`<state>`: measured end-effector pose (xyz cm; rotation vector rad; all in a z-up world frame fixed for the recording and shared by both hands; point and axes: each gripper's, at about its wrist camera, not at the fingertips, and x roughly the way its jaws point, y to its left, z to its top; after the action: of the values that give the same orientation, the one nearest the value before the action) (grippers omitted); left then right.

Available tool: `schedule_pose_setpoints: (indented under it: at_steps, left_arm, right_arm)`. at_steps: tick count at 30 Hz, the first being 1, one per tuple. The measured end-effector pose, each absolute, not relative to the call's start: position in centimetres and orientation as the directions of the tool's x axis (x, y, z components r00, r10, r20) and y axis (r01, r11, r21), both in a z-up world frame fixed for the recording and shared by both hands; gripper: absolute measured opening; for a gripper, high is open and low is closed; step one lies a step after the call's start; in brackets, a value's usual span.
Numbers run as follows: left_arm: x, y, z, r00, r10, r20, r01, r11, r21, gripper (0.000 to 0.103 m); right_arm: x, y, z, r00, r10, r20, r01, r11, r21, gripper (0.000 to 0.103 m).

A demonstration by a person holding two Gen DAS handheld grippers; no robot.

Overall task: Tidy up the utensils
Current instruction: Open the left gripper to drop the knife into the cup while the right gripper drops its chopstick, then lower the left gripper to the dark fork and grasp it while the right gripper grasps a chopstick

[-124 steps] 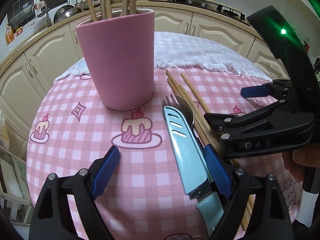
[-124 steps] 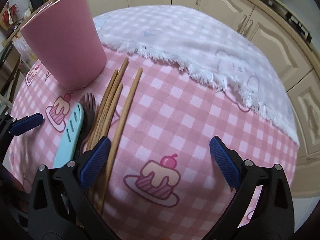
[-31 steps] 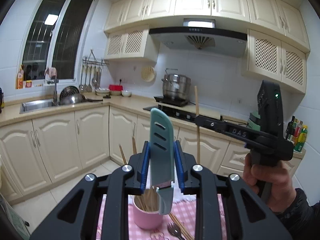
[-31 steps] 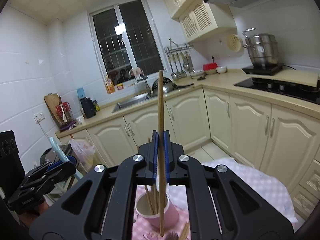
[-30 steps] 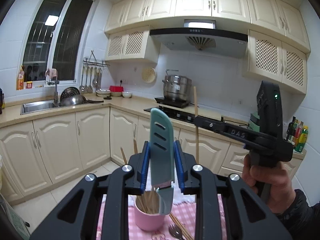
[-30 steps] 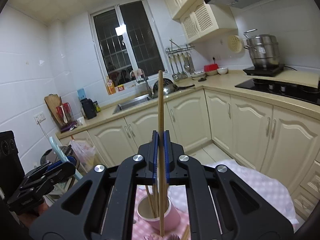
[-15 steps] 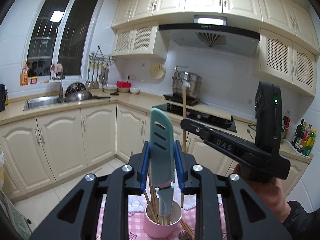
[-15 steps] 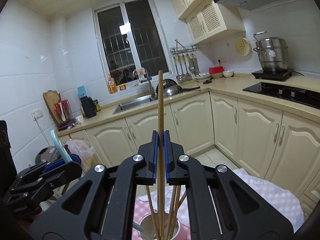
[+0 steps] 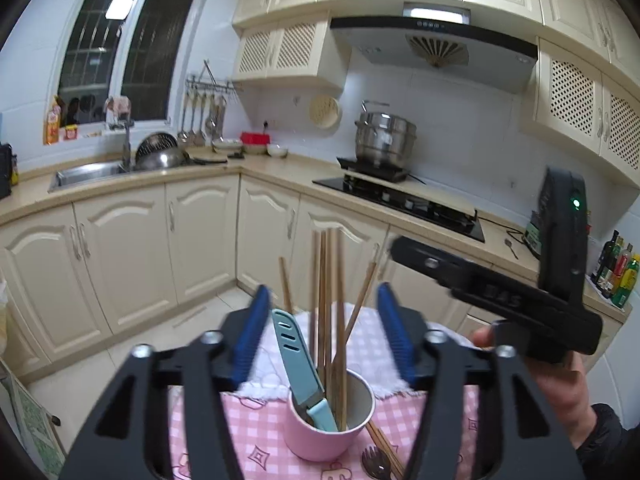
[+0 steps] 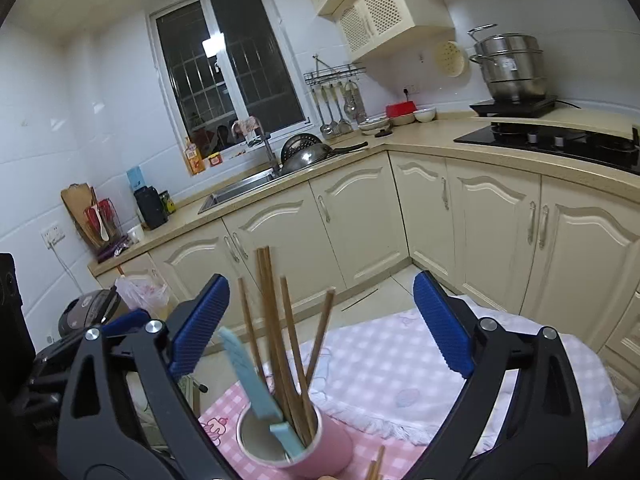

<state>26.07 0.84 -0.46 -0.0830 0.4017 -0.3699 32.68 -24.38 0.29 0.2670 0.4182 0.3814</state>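
Observation:
A pink cup [image 9: 320, 436] stands on the pink checked tablecloth [image 9: 256, 432]. It holds several wooden chopsticks [image 9: 330, 320] and a light blue knife [image 9: 298, 364], blade up. My left gripper [image 9: 324, 332] is open and empty above the cup. My right gripper [image 10: 320, 332] is open and empty over the same cup [image 10: 320, 446]; the knife [image 10: 252, 380] and chopsticks [image 10: 276, 332] rise between its jaws. A dark fork [image 9: 376, 460] and loose chopsticks [image 9: 386, 448] lie on the table right of the cup.
A white fringed cloth [image 10: 400, 364] covers the far part of the table. Cream cabinets [image 9: 120, 248], a sink [image 9: 88, 170] and a stove with a steel pot [image 9: 384, 136] run along the walls behind. The right gripper's body [image 9: 500, 300] shows at right in the left wrist view.
Both grippers have opened. The left let go of the blue knife and the right let go of the chopstick; both now stand in the pink cup.

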Motion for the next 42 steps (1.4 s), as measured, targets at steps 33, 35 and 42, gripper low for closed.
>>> schedule_pose_setpoints:
  at_steps: [33, 35, 42]
  left_arm:
    - [22.5, -0.6, -2.7, 0.847, -0.294, -0.442, 0.261, 0.956, -0.136, 0.095]
    - [22.4, -0.7, -3.1, 0.842, -0.295, -0.451, 0.26, 0.955, -0.141, 0.095]
    - [22.1, -1.2, -5.2, 0.816, -0.295, -0.498, 0.257, 0.956, -0.145, 0.095]
  right_arm:
    - [28.2, -32.7, -4.2, 0.763, 0.314, -0.565, -0.089, 0.917, 0.39, 0.097]
    - [27.9, -32.8, -4.7, 0.752, 0.314, -0.579, -0.081, 0.917, 0.391, 0.097]
    - [27.3, -32.7, -6.2, 0.715, 0.311, -0.626, -0.068, 0.922, 0.38, 0.097]
